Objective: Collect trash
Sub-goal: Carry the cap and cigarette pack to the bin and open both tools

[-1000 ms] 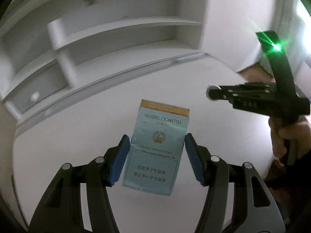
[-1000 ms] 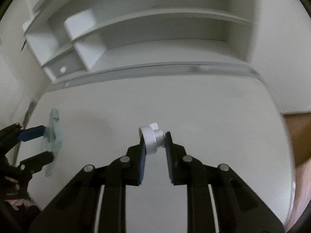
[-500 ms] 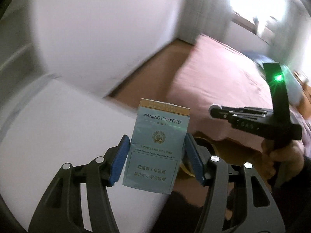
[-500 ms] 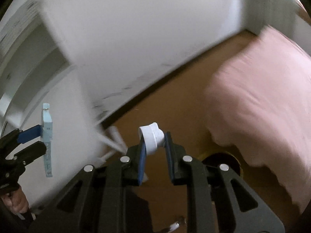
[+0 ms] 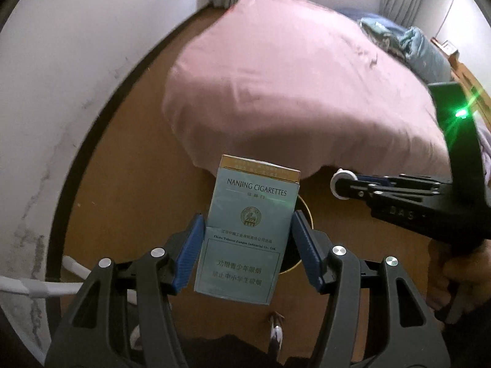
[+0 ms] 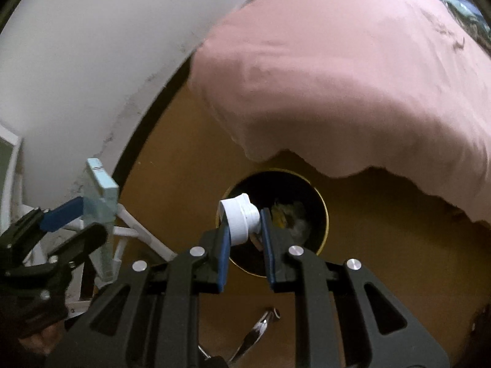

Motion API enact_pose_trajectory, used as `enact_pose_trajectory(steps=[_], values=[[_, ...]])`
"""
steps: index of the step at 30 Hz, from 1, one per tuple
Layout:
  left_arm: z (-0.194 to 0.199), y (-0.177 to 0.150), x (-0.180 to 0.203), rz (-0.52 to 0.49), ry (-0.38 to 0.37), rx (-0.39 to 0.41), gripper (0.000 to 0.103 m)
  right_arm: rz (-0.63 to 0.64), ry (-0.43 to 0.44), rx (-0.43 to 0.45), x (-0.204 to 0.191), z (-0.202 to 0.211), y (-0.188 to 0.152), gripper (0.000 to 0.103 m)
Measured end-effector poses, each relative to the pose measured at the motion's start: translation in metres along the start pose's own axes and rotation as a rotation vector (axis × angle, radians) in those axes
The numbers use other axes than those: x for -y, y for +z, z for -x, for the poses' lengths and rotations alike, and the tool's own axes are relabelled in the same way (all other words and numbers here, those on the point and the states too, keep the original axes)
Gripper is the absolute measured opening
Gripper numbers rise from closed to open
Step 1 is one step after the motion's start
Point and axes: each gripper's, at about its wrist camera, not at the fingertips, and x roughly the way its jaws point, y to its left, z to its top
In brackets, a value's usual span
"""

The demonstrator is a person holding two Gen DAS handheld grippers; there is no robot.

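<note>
Both grippers have swung away from the white desk toward the bin (image 6: 273,220) on the floor, the left gripper (image 5: 247,250) pinching the cigarette pack (image 5: 248,230), the right gripper (image 6: 244,239) pinching a white cap (image 6: 237,220) directly above it, ready for dropping.

Both wrist cameras look steeply down from close above, sharing the pink-sheeted bed (image 5: 307,92) (image 6: 353,76) at twelve o'clock and round black gold-rimmed bin (image 6: 319,211).

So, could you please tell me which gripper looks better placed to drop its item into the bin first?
Probably the right gripper: its white cap hangs right over the open bin. The left gripper holds the cigarette pack further off, with the bin mostly hidden behind it.
</note>
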Motion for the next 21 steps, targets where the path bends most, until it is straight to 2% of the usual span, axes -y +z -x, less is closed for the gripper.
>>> enact_pose_trajectory(steps=[3, 8, 15, 18, 21], values=[[-0.025, 0.001, 0.000, 0.021, -0.018, -0.041, 0.057, -0.029, -0.010, -0.030, 0.008, -0.017, -0.005, 0.019], [-0.047, -0.002, 0.004, 0.044, -0.039, -0.065, 0.058, -0.055, -0.006, -0.067, 0.021, -0.028, -0.008, 0.019], [-0.050, 0.003, 0.007, 0.054, -0.048, -0.076, 0.058, -0.073, -0.004, -0.061, 0.022, -0.023, -0.005, 0.019], [-0.048, 0.006, 0.008, 0.054, -0.044, -0.078, 0.072, -0.075, -0.004, -0.056, 0.024, -0.023, -0.004, 0.019], [-0.045, 0.007, 0.009, 0.053, -0.037, -0.070, 0.076, -0.074, -0.005, -0.054, 0.024, -0.024, -0.003, 0.019]])
